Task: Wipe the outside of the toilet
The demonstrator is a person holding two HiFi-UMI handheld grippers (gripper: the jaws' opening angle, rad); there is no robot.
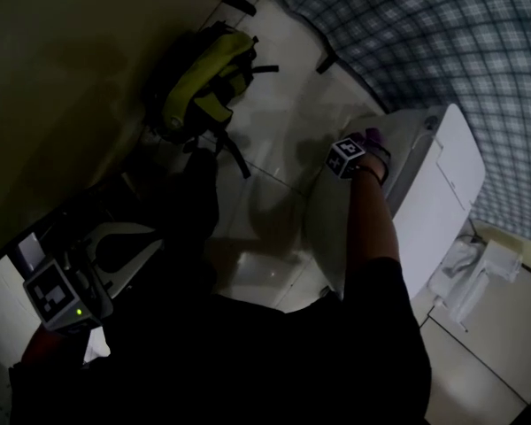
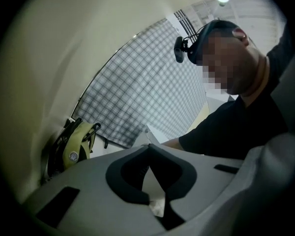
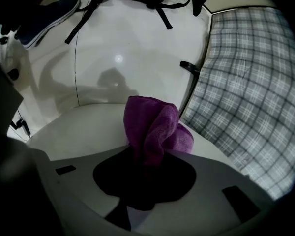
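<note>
The white toilet (image 1: 434,193) stands at the right with its lid down. My right gripper (image 1: 361,151) is held over the toilet's front end, shut on a bunched purple cloth (image 1: 374,138). In the right gripper view the cloth (image 3: 155,127) sticks out beyond the jaws of the right gripper (image 3: 147,151) and rests against the toilet's white top (image 3: 73,127). My left gripper (image 1: 128,248) hangs low at the left, away from the toilet. In the left gripper view the tips of the left gripper (image 2: 149,145) meet, and a white scrap (image 2: 157,206) shows low between the jaws.
A yellow-green and black backpack (image 1: 203,78) leans on the pale wall at the back left and also shows in the left gripper view (image 2: 73,146). A plaid wall (image 1: 442,34) runs behind the toilet. A white fixture (image 1: 478,273) sits on the floor right of the toilet.
</note>
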